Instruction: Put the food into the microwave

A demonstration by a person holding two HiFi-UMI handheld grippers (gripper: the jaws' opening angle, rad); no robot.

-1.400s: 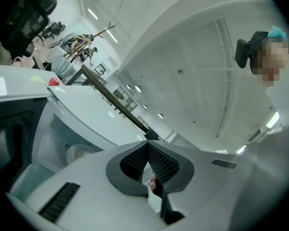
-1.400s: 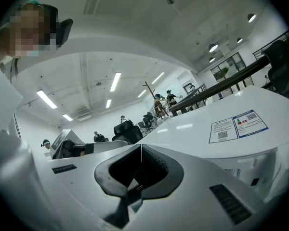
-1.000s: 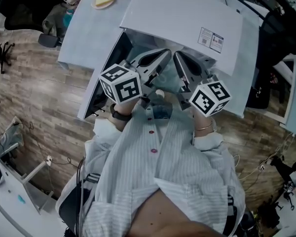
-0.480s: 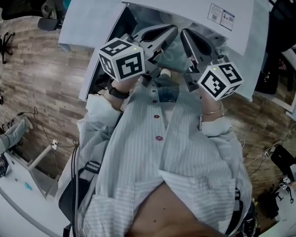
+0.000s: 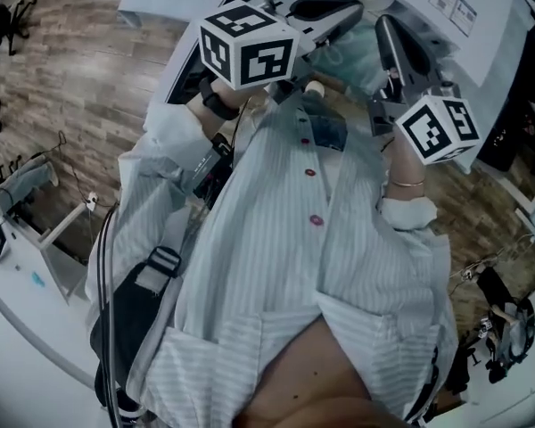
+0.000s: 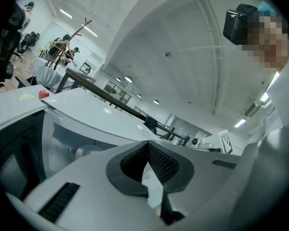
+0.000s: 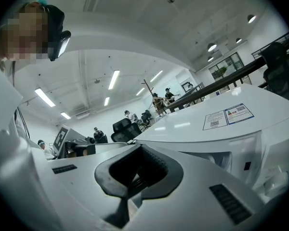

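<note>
Both tools are closed on nothing: left tool (image 6: pixel 147 147), right tool (image 7: pixel 135 153), facing the microwave (image 7: pixel 197 129). The food (image 6: pixel 26 96), seemingly that yellow speck beyond it, lies at ten o'clock of the left tool, which I judge nearer

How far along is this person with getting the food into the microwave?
Early on, it seems. Done: the microwave has its door swung open. In hand: nothing; the left gripper and right gripper both have their jaws shut and empty, held close to the person's chest. Left: fetching the food and setting it inside. Whether anything already sits inside, I cannot tell.
</note>
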